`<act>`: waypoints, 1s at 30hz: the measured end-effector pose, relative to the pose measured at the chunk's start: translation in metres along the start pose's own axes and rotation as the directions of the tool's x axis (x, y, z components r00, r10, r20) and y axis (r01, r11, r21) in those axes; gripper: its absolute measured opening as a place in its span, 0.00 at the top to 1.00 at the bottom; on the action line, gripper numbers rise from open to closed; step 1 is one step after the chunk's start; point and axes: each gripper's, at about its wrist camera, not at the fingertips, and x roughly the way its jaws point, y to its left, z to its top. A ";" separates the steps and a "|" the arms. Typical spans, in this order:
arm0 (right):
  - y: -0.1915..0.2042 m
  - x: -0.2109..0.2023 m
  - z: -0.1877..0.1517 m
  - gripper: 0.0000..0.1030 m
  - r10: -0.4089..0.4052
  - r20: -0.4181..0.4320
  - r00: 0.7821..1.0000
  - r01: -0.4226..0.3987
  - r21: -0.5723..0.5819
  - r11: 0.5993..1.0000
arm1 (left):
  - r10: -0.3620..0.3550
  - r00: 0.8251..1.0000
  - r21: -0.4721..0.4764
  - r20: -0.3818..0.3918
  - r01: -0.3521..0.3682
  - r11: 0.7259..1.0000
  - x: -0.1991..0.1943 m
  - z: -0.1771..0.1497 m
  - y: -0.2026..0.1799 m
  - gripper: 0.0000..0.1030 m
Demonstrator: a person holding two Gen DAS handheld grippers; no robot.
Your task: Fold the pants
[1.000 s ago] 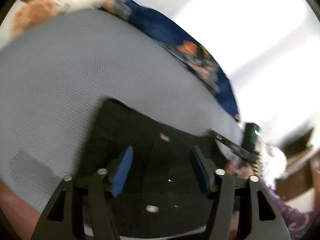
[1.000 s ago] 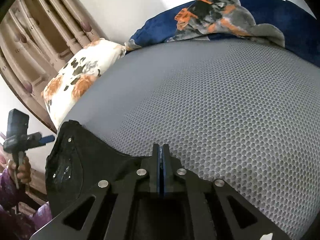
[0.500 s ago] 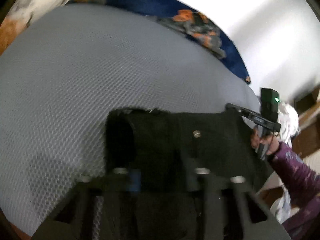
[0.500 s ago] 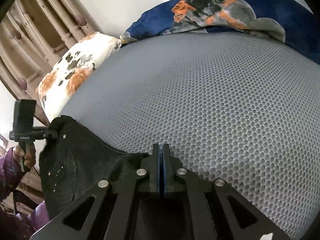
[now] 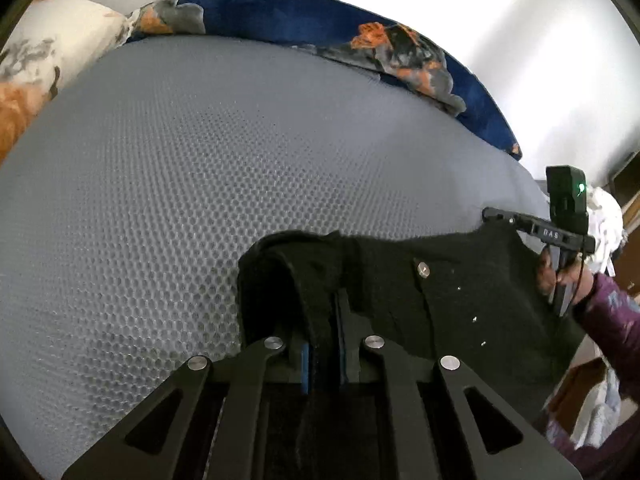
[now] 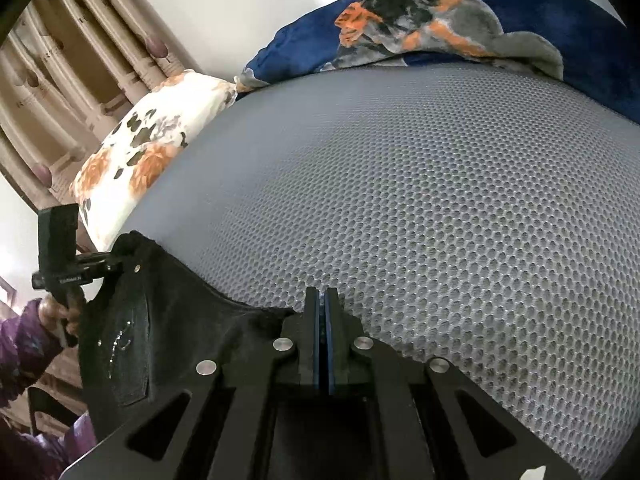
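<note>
Left gripper [image 5: 322, 344] jaws pinching pants [image 5: 400, 280], right gripper [image 6: 322, 340] jaws likewise

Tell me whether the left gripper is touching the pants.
Touching. The left wrist view shows the left gripper with its blue pads closed on a fold of the black pants.

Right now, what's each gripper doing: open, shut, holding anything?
Left gripper: closed on a fold of the black pants.
Right gripper: fingers pressed together, pinching the pants' edge beside it.
</note>
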 end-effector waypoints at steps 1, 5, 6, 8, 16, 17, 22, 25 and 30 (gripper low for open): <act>0.000 0.000 0.000 0.96 -0.002 -0.001 1.000 0.002 -0.001 1.000 | -0.006 1.000 0.005 0.016 0.006 1.000 -0.001 -0.003 0.002 0.86; 0.001 -0.003 0.003 0.92 -0.027 0.000 1.000 0.027 -0.004 1.000 | -0.047 0.999 -0.030 0.025 0.048 0.998 0.000 -0.004 0.012 0.79; 0.003 -0.006 0.005 0.92 -0.044 0.007 0.999 0.044 -0.009 0.999 | -0.045 0.998 -0.031 0.032 0.046 0.998 -0.001 -0.004 0.014 0.71; 0.014 -0.023 0.007 0.92 -0.014 0.055 0.998 0.015 -0.018 1.000 | -0.042 0.998 -0.035 0.043 0.044 0.998 0.000 -0.005 0.017 0.68; 0.087 -0.076 -0.031 0.68 0.204 0.061 0.977 -0.200 -0.053 0.978 | -0.013 0.999 -0.036 0.039 0.015 0.999 -0.003 -0.003 0.011 0.68; 0.100 -0.076 -0.040 0.60 0.226 0.042 0.973 -0.223 -0.065 0.973 | -0.019 0.999 -0.045 0.027 0.020 0.999 -0.003 -0.001 0.011 0.68; 0.155 -0.059 -0.081 0.60 0.271 -0.041 0.962 -0.274 -0.133 0.952 | -0.049 0.999 -0.130 -0.005 0.048 0.990 -0.010 0.006 0.022 0.45; 0.158 -0.045 -0.090 0.60 0.239 -0.056 0.969 -0.244 -0.122 0.962 | -0.071 0.997 -0.232 0.026 0.075 0.970 -0.026 0.006 0.041 0.38; 0.160 -0.054 -0.095 0.60 0.249 -0.027 0.968 -0.251 -0.098 0.963 | -0.065 0.998 -0.289 -0.003 0.061 0.955 -0.060 -0.007 0.057 0.37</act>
